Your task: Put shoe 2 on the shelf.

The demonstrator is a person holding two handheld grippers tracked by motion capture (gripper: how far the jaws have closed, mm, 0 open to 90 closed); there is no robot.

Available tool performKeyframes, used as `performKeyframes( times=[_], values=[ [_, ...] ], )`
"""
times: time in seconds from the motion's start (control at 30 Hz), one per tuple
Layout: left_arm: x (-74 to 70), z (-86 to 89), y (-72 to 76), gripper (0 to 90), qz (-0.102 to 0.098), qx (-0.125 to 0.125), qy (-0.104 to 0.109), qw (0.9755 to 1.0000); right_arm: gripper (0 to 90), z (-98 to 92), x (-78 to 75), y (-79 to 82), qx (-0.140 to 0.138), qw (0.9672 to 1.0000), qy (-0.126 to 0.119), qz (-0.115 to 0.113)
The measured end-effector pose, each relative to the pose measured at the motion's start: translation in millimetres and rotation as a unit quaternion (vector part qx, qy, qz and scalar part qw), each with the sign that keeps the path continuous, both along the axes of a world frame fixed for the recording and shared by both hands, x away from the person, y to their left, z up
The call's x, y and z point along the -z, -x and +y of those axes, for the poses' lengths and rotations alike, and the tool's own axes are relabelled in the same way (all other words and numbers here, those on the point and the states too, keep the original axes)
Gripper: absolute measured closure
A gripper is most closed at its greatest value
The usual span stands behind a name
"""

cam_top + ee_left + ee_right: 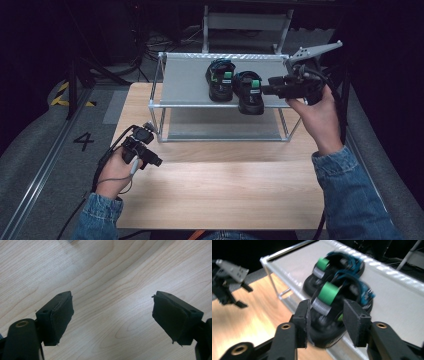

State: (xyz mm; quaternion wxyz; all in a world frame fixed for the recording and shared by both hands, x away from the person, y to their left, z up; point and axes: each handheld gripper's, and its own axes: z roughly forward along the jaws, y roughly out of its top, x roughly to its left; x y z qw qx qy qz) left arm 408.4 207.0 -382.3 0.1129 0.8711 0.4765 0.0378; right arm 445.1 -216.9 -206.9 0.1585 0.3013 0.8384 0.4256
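Two black shoes with blue laces and green heel tabs stand side by side on the top shelf of a metal rack (185, 75). The left shoe (220, 80) sits farther back. The right shoe (250, 92) overhangs the shelf's front edge. My right gripper (266, 91) is held level just right of that shoe, pointing at its heel. In the right gripper view its jaws (325, 315) are open, and the near shoe (352, 290) is framed between them without the pads pressing on it. My left gripper (157, 161) hovers open over the bare wooden table (112, 270).
The rack stands at the back of the table (225, 190) and has a lower shelf (225, 130). Grey floor with a painted number lies to the left, and a white frame stands behind the rack. My left gripper (229, 290) appears far off in the right gripper view.
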Motion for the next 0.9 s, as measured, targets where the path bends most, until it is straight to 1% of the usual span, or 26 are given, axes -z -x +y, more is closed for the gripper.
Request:
performKeyframes(
  times=[0.07, 0.1, 0.13, 0.17, 0.23, 0.3, 0.33, 0.37, 0.4, 0.47, 0.53, 0.57, 0.6, 0.63, 0.67, 0.73, 0.77, 0.83, 0.9],
  values=[
    [-0.5, -0.8, -0.6, 17.4, 0.000, -0.001, -0.001, 1.0000, 62.6, 0.5, 11.8, 6.6, 0.000, 0.9999, 0.009, 0.011],
    [-0.5, -1.0, -0.8, 17.4, -0.002, -0.003, 0.000, 1.0000, 64.2, 0.6, 16.6, 8.1, 0.000, 0.9998, 0.013, 0.014],
    [-0.6, -1.1, -0.8, 17.2, -0.002, -0.003, 0.001, 1.0000, 65.4, 0.8, 24.7, 9.7, 0.002, 0.9997, 0.019, 0.018],
    [-0.7, -0.9, -0.8, 17.2, 0.000, -0.002, -0.001, 1.0000, 66.5, 1.4, 31.0, 10.6, 0.005, 0.9995, 0.020, 0.026],
    [-0.4, -0.5, -0.2, 17.3, 0.000, -0.002, -0.001, 1.0000, 69.9, 2.3, 45.1, 8.9, 0.007, 0.9992, 0.025, 0.032],
    [-0.5, 0.1, 0.6, 17.3, 0.001, -0.005, 0.002, 1.0000, 73.5, 3.6, 53.2, 6.4, 0.005, 0.9989, 0.023, 0.040],
    [-0.5, 0.1, 0.6, 17.3, 0.001, -0.005, 0.002, 1.0000, 73.5, 3.6, 53.2, 6.4, 0.005, 0.9989, 0.023, 0.040],
    [-0.3, 0.7, 1.4, 17.3, 0.004, -0.010, 0.004, 0.9999, 75.6, 4.6, 56.0, 5.5, 0.005, 0.9988, 0.023, 0.042],
    [-0.6, 1.3, 1.7, 17.3, 0.003, -0.012, 0.001, 0.9999, 79.7, 4.4, 56.6, 6.1, 0.010, 0.9992, 0.021, 0.032],
    [0.2, 3.2, 2.1, 17.3, 0.000, -0.010, -0.001, 0.9999, 84.9, 3.6, 56.9, 4.8, 0.014, 0.9990, 0.024, 0.035],
    [0.1, 4.4, 3.7, 17.3, -0.003, -0.014, -0.001, 0.9999, 87.2, 3.4, 56.5, 8.3, 0.014, 0.9989, 0.027, 0.036],
    [0.1, 5.5, 4.2, 17.3, -0.001, -0.015, 0.000, 0.9999, 89.0, 3.8, 56.1, 12.1, 0.010, 0.9991, 0.024, 0.033],
    [0.2, 6.1, 4.5, 17.3, -0.001, -0.016, -0.001, 0.9999, 89.8, 5.1, 56.7, 16.2, 0.002, 0.9992, 0.022, 0.032],
    [0.2, 6.1, 4.5, 17.3, -0.001, -0.016, -0.001, 0.9999, 89.8, 5.1, 56.7, 16.2, 0.002, 0.9992, 0.022, 0.032],
    [0.8, 6.6, 5.4, 17.2, -0.001, -0.017, -0.002, 0.9999, 89.9, 8.9, 60.4, 18.1, -0.006, 0.9989, 0.026, 0.037],
    [0.4, 6.0, 6.9, 17.3, -0.001, -0.017, -0.006, 0.9998, 90.0, 11.2, 65.3, 14.2, -0.004, 0.9987, 0.029, 0.042],
    [0.4, 6.0, 6.9, 17.4, -0.001, -0.017, -0.006, 0.9998, 90.0, 11.2, 65.3, 14.2, -0.004, 0.9987, 0.029, 0.042],
    [-0.1, 6.3, 7.7, 17.5, -0.002, -0.016, -0.004, 0.9999, 90.0, 10.2, 65.9, 11.9, -0.006, 0.9990, 0.014, 0.043],
    [-0.5, 7.3, 7.9, 17.2, -0.004, -0.018, -0.004, 0.9998, 90.0, 13.3, 66.9, 9.9, -0.003, 0.9992, 0.023, 0.033]
  ],
)
